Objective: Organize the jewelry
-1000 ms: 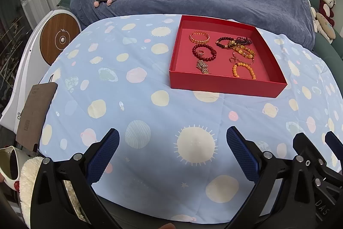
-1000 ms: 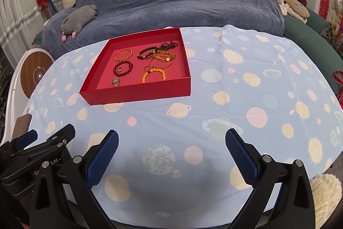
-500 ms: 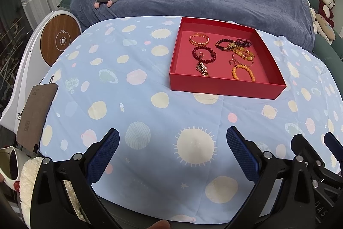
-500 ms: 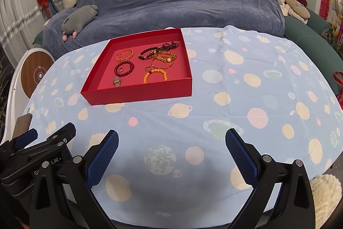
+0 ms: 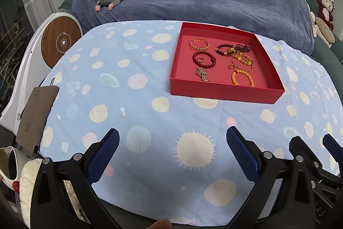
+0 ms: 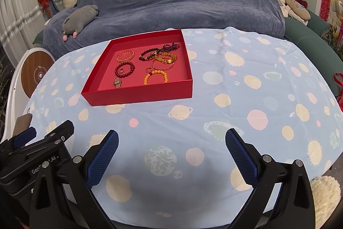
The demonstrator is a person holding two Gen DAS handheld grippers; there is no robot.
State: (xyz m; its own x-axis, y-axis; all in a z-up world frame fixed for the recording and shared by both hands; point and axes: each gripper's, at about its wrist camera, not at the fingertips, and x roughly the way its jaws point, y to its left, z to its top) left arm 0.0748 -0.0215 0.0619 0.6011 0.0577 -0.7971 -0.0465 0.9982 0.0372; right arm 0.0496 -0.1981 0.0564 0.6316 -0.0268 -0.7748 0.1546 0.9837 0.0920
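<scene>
A: Where does the jewelry sit?

B: All of it lies in the shallow red tray (image 6: 137,98) on the counter (image 6: 246,87), which is draped in a pale blue planet-print cloth. The left gripper (image 5: 172,153) and the right gripper (image 6: 171,152) both hang over the counter's near edge, well apart from the tray, jaws spread wide and holding nothing.

A: How would the pieces handle?

B: Light and loose, most likely. The orange bead bracelet (image 6: 155,77) and the dark red bead bracelet (image 6: 125,70) lie apart from the rest; round beads tend to roll under flat pads, so pinching across the strand at one side of the loop looks safer than squeezing a single bead. A small ring (image 6: 121,70) lies inside the dark red loop and may be hard to pinch off the tray floor.

A: And the cluster at the back?

B: The amber bracelet (image 6: 166,58), the dark bead bracelet (image 6: 149,54) and a thin bangle (image 6: 163,65) overlap, so lifting one could drag another. The gold watch (image 6: 117,82) is probably the heaviest piece; its band looks the natural hold.
</scene>
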